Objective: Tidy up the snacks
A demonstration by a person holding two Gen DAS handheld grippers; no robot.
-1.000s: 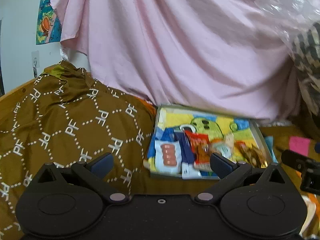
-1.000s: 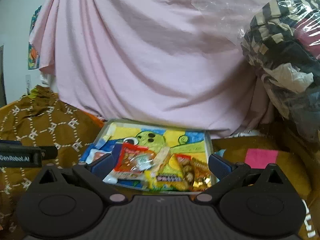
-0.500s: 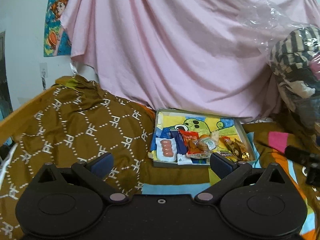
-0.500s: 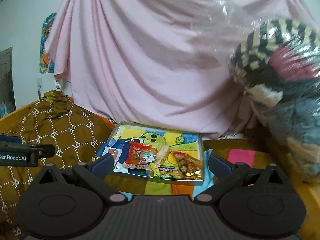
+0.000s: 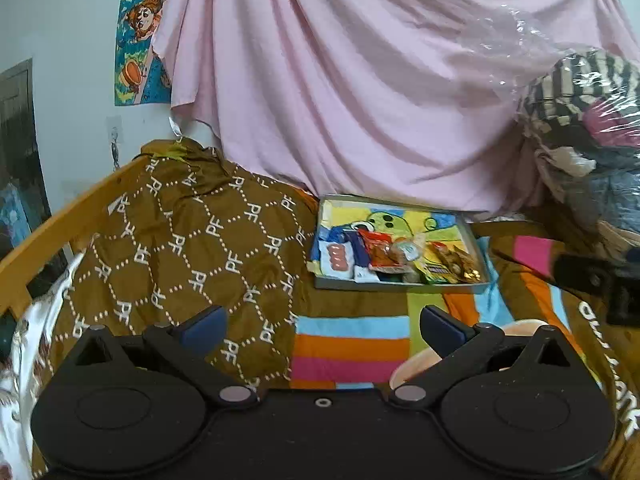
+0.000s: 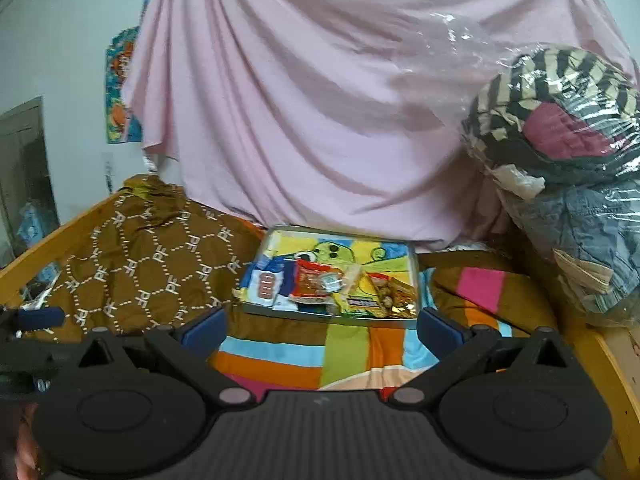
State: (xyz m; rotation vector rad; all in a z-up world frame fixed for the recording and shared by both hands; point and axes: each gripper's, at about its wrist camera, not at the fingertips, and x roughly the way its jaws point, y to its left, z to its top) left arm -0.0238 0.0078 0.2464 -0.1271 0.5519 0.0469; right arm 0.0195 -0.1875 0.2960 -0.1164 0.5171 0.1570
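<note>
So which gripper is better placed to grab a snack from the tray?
Probably the right gripper: the tray lies straight ahead of its open jaws. From the left gripper, also open, the tray sits off to the right.

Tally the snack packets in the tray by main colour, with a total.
White and blue packets: 2
Red and orange packet: 1
Clear packet: 1
Yellow packet: 1
Gold packet: 1
Total: 6 visible in the tray; overlaps may hide more.

A home bedroom: a wooden-railed bed [image 5: 60, 224] spread with patterned blankets [image 5: 192, 256], a cartoon poster [image 5: 138, 40] on the wall.
</note>
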